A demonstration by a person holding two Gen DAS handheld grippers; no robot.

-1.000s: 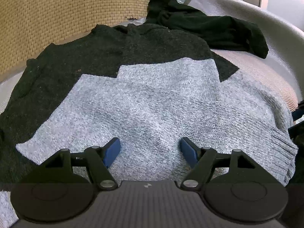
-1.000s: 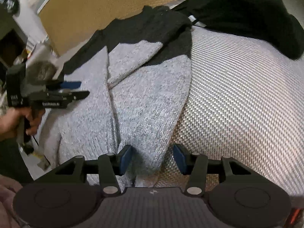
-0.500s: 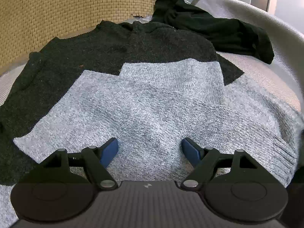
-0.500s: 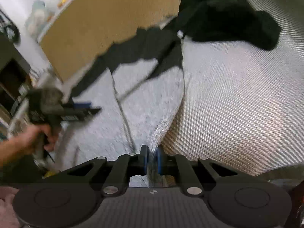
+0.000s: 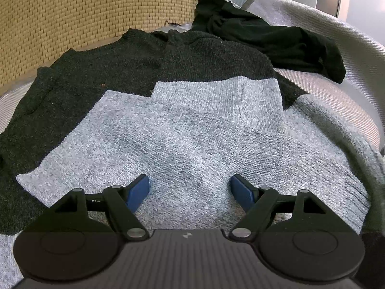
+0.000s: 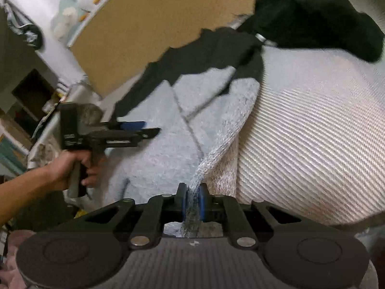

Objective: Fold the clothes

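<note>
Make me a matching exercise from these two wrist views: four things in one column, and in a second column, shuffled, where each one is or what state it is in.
Column one:
1. left tongs
2. right tongs
3. grey and black sweater
4. black garment

Column two:
A. crumpled at the far end of the woven surface
B. spread flat, one grey sleeve folded across the body
C. jaws apart above grey knit, nothing gripped
D. pads on a grey knit edge, jaws opening slightly

Pairs: 1-C, 2-D, 3-B, 4-A
</note>
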